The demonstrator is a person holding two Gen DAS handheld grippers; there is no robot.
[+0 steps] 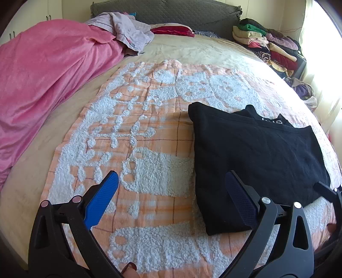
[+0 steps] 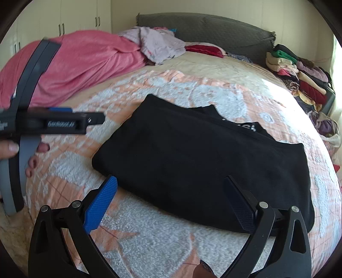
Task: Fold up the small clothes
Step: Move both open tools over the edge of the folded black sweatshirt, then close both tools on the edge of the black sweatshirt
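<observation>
A black garment (image 1: 252, 154) lies folded flat on the orange-and-white blanket (image 1: 132, 132); white lettering shows at its far edge. My left gripper (image 1: 171, 181) is open above the blanket, its right finger over the garment's near left edge, nothing held. In the right wrist view the same black garment (image 2: 203, 158) fills the middle. My right gripper (image 2: 170, 186) hangs open just above its near edge, empty. The left gripper's body (image 2: 42, 124) shows side-on at the left, held by a hand (image 2: 10, 147).
A pink blanket (image 1: 47, 70) is heaped on the bed's left side, with a lilac cloth (image 1: 128, 32) behind it. A stack of folded clothes (image 1: 269, 45) stands at the far right by the grey headboard (image 1: 171, 12). Toes (image 2: 32, 164) rest on the blanket at left.
</observation>
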